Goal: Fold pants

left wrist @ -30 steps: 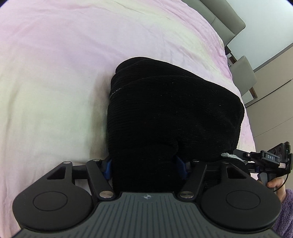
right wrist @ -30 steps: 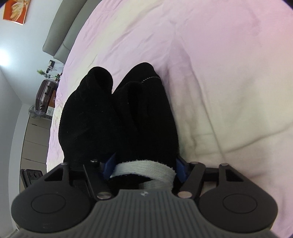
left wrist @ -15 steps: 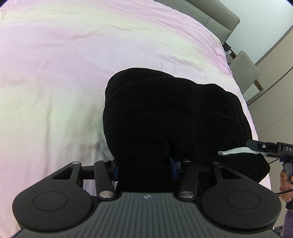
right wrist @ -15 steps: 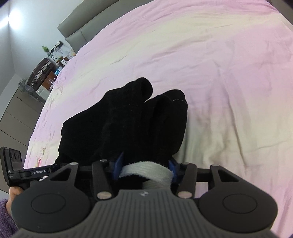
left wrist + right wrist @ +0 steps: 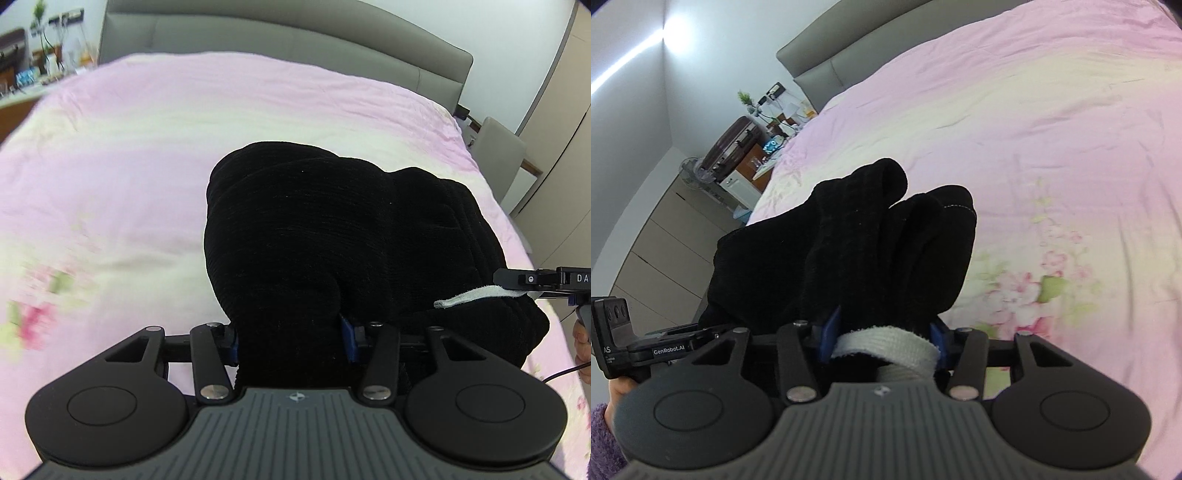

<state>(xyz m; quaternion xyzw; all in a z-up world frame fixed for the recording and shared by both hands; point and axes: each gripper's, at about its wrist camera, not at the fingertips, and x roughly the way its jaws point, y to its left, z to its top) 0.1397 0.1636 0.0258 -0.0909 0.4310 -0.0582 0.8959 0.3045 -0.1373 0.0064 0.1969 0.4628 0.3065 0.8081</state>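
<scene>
Over pink bedspread, pants clamped in both hand-held grippers.

Your left tongs and right tongs sit side by side, each clamped on the near end of the pants, the right ones where the drawstring lies. The pants stretch away from you over the bed, toward the headboard at its far edge. A chair stands beyond the bed's right edge.
</scene>
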